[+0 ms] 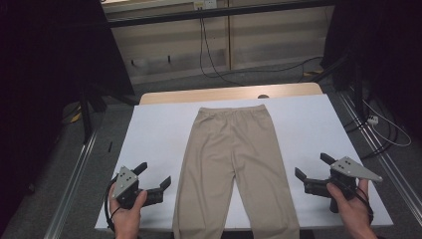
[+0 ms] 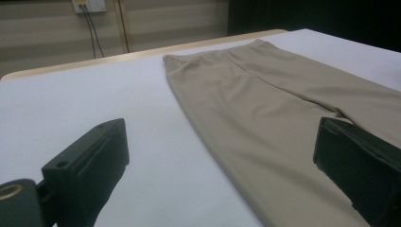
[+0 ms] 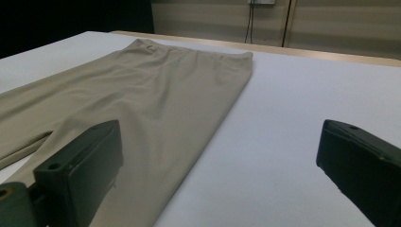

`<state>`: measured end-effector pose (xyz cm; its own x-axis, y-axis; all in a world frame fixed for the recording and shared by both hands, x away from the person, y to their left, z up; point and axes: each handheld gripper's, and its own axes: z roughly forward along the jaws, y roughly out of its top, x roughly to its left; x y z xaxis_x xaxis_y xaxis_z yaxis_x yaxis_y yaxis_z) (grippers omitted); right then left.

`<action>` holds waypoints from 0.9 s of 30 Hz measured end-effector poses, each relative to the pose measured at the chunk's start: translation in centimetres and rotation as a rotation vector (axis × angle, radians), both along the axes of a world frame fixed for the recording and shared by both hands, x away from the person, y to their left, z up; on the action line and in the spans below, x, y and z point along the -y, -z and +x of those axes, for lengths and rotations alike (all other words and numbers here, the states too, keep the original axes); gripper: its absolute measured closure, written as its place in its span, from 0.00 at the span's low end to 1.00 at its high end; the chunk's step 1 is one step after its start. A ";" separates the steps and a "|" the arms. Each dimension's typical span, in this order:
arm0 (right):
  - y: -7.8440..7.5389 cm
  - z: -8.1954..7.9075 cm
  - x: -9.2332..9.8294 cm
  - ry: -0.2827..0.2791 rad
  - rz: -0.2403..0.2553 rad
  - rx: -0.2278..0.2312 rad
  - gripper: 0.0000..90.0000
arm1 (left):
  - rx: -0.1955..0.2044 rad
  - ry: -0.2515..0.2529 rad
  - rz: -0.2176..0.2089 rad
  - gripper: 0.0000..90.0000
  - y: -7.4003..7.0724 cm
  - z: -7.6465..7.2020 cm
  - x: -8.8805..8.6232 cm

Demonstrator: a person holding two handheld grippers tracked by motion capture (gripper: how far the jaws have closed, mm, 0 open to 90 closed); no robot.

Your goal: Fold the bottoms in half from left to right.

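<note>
Beige trousers (image 1: 234, 164) lie flat on the white table (image 1: 154, 139); left gripper (image 1: 155, 175) and right gripper (image 1: 311, 166) wait beside, jaws apart

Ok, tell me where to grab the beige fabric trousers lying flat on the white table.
Take the beige fabric trousers at the leg hems by the near edge, each open gripper coming in low from its own outer side: left gripper, right gripper. The cloth lies flat, so pinch an edge.

A white-covered table (image 1: 308, 124) stands before a pale panelled wall (image 1: 278, 35), with cables (image 1: 209, 59) trailing over grey floor (image 1: 59, 164).
</note>
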<state>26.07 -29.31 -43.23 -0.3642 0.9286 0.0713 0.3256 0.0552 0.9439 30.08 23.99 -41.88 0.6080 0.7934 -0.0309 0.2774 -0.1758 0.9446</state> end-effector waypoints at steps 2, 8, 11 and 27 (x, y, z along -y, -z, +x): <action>0.0 0.0 0.1 -0.003 0.000 -0.005 0.01 | 0.000 0.003 0.004 0.05 0.0 0.0 0.2; 0.0 -0.1 0.1 -0.001 0.007 -0.004 0.01 | -0.004 -0.006 0.008 0.05 0.1 0.1 0.3; 0.1 -0.1 0.0 -0.017 0.011 -0.008 0.01 | -0.009 -0.012 -0.001 0.05 0.0 0.4 0.2; 0.3 -0.1 -4.9 -0.185 -0.056 -0.055 0.01 | -0.038 0.088 0.066 0.07 -0.8 3.1 3.2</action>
